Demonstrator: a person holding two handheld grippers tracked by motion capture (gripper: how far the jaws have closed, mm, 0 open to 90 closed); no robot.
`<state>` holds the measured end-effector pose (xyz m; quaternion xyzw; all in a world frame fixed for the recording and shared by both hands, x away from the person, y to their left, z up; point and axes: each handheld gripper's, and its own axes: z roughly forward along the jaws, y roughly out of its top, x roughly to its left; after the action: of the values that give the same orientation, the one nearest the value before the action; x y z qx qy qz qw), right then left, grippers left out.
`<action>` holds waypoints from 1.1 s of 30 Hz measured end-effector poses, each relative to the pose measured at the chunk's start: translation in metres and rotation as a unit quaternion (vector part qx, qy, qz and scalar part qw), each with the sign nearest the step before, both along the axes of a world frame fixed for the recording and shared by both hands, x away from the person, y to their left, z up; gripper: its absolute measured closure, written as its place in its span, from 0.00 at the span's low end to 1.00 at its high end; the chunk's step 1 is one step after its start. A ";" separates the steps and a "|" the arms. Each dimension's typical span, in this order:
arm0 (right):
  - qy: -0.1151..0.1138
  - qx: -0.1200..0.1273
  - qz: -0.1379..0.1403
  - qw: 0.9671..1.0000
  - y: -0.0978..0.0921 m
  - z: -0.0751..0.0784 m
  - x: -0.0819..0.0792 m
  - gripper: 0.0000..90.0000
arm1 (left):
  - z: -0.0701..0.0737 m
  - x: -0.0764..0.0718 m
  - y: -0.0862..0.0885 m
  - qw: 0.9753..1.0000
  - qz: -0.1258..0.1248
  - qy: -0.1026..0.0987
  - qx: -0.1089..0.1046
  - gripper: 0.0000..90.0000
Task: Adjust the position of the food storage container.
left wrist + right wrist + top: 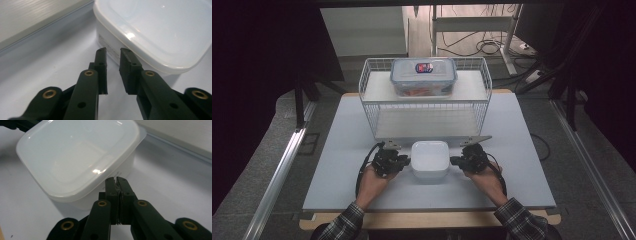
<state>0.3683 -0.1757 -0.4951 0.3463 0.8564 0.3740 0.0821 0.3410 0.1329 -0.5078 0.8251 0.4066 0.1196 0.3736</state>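
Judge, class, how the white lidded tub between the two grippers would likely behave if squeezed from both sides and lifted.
The white tub looks like thin, glossy plastic, so its walls may flex and slip under narrow jaws. It sits low and wide on the table, so it probably slides rather than tips. The left gripper is slightly open, the right gripper shut; a firm pinch seems unlikely.

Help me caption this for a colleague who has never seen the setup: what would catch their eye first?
Probably the white lidded container at the table's near middle, flanked by the left gripper and the right gripper, one at each side. Behind it stands a white wire rack, with a clear blue-rimmed food box on its upper shelf.
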 end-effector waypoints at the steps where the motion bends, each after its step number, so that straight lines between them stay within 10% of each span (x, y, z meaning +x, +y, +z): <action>1: -0.016 -0.009 -0.004 1.000 -0.005 0.003 -0.003 0.90 | 0.001 -0.002 0.005 1.000 0.008 -0.005 -0.001 0.75; 17: -0.053 0.020 -0.003 0.998 -0.032 0.019 -0.028 0.36 | 0.006 -0.043 0.021 0.999 0.000 -0.051 -0.003 0.15; 33: -0.065 0.012 0.005 0.998 -0.037 0.011 -0.039 0.17 | 0.001 -0.058 0.026 0.999 -0.007 -0.037 -0.012 0.07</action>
<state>0.3288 -0.2130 -0.4837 0.3180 0.8464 0.4067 0.1309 0.2833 0.1592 -0.5068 0.8185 0.3877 0.1430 0.3991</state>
